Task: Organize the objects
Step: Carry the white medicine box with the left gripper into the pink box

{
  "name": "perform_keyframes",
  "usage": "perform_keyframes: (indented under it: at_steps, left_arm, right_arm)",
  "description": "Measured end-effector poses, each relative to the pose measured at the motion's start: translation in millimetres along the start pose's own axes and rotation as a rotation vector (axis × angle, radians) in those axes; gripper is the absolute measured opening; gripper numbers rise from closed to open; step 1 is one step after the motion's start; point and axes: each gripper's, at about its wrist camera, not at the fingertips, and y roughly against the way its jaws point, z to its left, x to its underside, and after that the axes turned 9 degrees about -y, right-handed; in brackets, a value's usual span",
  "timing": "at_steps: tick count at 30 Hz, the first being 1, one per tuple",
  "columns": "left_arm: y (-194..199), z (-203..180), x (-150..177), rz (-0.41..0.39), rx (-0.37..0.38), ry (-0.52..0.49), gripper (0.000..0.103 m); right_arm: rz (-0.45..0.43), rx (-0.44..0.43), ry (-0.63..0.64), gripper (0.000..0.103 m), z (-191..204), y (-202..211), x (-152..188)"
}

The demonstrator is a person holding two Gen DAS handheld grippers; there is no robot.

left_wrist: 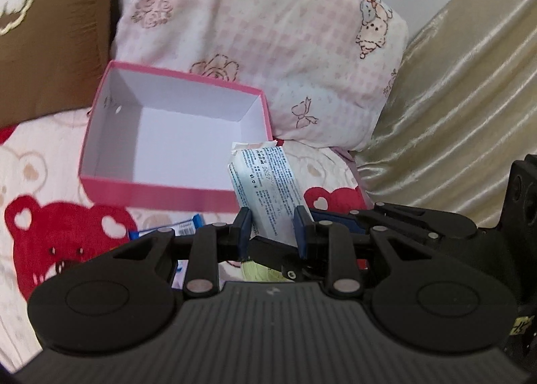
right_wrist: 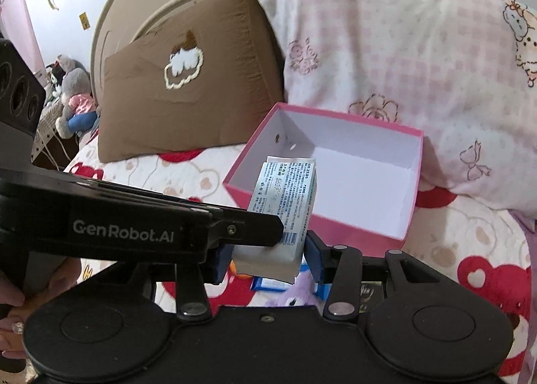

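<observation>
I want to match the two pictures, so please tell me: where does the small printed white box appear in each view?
Left wrist view: the small printed box stands just right of centre, between the claw's blue pads, in front of the pink box.
Right wrist view: the same box is at centre, overlapping the pink box's left front corner.
Shared landmark: the open pink box with white inside, before the pink checked pillow.

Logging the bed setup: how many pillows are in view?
2: a brown pillow leaning against the headboard, and a pink checked pillow beside it, behind the pink box. Others may be hidden.
</observation>
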Motion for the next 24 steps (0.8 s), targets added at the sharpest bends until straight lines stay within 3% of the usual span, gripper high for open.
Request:
perform_keyframes:
  at_steps: [7, 15, 24]
  left_arm:
    - [-35.5, 1.5, -22.0, -0.006, -0.03, -0.066, 0.024]
    - [-88.5, 30.3, -42.0, 0.0, -0.028, -0.059, 0.024]
    - [-147.9, 70.5, -56.3, -0.009, 0.007, 0.003, 0.024]
  right_arm:
    - [-0.076, -0.014, -0.054, 0.051, -29.7, -19.0, -6.9]
    - [-0.129, 0.003, -0.099, 0.051, -55.9, -66.6, -17.7]
    - [-0.082, 0.071, -0.118, 0.05, -72.9, -124.9, -39.2]
